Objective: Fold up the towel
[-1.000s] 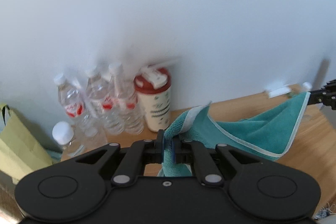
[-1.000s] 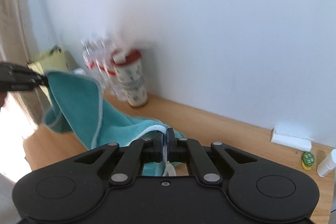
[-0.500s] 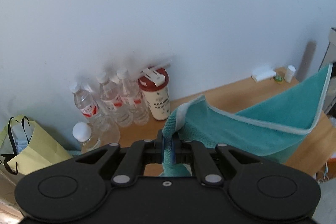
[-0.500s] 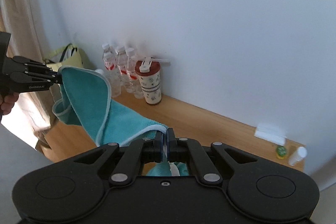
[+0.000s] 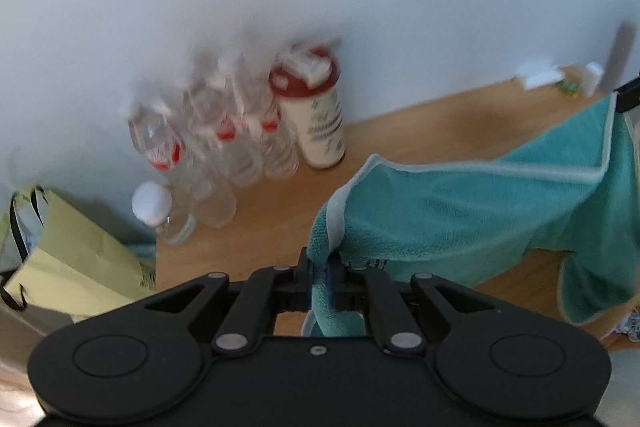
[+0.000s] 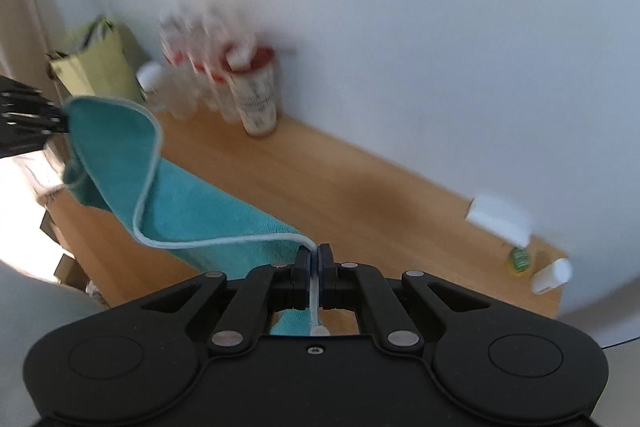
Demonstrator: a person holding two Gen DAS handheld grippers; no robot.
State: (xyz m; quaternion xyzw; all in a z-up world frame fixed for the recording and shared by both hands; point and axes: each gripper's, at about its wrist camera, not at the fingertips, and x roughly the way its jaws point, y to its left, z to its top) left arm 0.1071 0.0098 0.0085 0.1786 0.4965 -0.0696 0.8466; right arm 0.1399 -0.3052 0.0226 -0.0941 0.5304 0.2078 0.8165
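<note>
Towel [image 5: 480, 211] first: in your left wrist view it stretches from lower centre to the right edge, hanging above the wooden tabletop [image 5: 420, 123]. Your left tool [image 5: 319, 277] is clamped shut on one teal corner. At the far right, the other tool's tip [image 5: 630, 93] pinches the opposite corner. Blurred water bottles [image 5: 208, 147] and a red-lidded cup [image 5: 316, 115] stand at centre left against the wall.

In your right wrist view, your right tool [image 6: 315, 267] is closed on the white hem, and the towel [image 6: 180, 203] runs to the left edge, where the left tool [image 6: 36, 119] holds it. A twist shows in the hem between the two. Lay it down like this and you will likely fold in a crease; swing wide and the loose edge could knock over the cup [image 6: 256, 99].
</note>
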